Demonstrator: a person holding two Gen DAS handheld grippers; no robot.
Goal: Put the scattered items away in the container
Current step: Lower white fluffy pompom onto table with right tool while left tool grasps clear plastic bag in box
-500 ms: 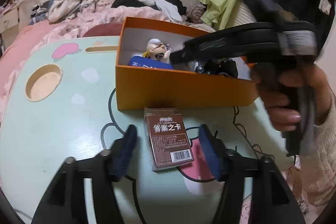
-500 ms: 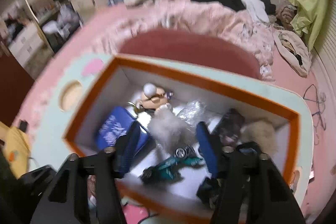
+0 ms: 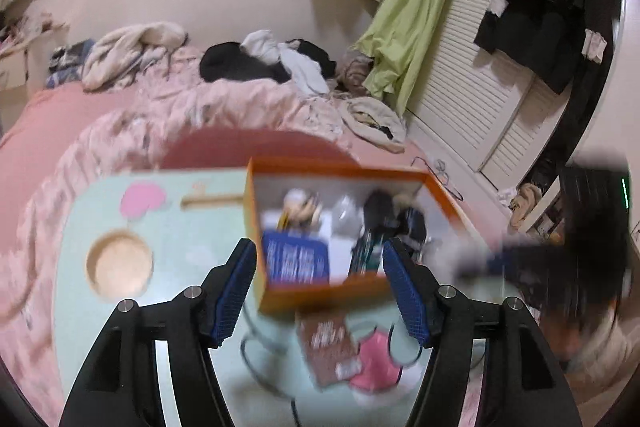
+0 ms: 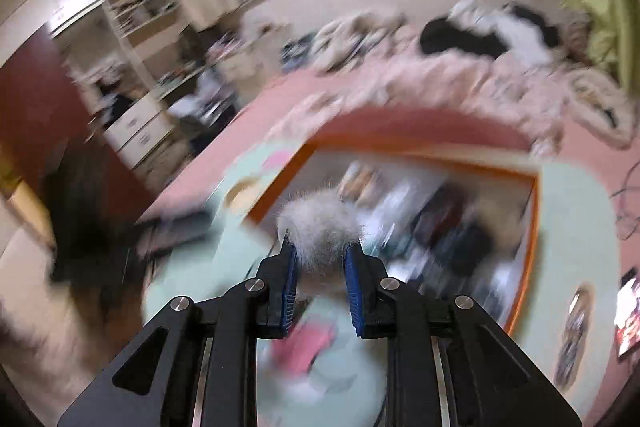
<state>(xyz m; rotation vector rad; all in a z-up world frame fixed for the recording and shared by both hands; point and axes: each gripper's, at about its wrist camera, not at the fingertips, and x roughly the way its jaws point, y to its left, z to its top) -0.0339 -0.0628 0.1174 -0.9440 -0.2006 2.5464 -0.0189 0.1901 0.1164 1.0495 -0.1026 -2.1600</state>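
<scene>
An orange box stands on a mint lap table and holds a blue pack, a small figure and dark items. A brown card pack lies on the table in front of the box. My left gripper is open and empty, raised above the table with the box's near wall between its fingers. My right gripper is shut on a grey fluffy ball, held above the table at the near left corner of the box. Both views are blurred by motion.
A pink bed with heaped clothes lies beyond the table. A round cup hole is at the table's left. A louvred closet door with hanging clothes is at the right. Shelves and drawers stand to the left.
My left gripper has risen and tilted up, away from the card pack. My right gripper has closed on the fluffy ball and pulled back out of the box toward its left corner.
</scene>
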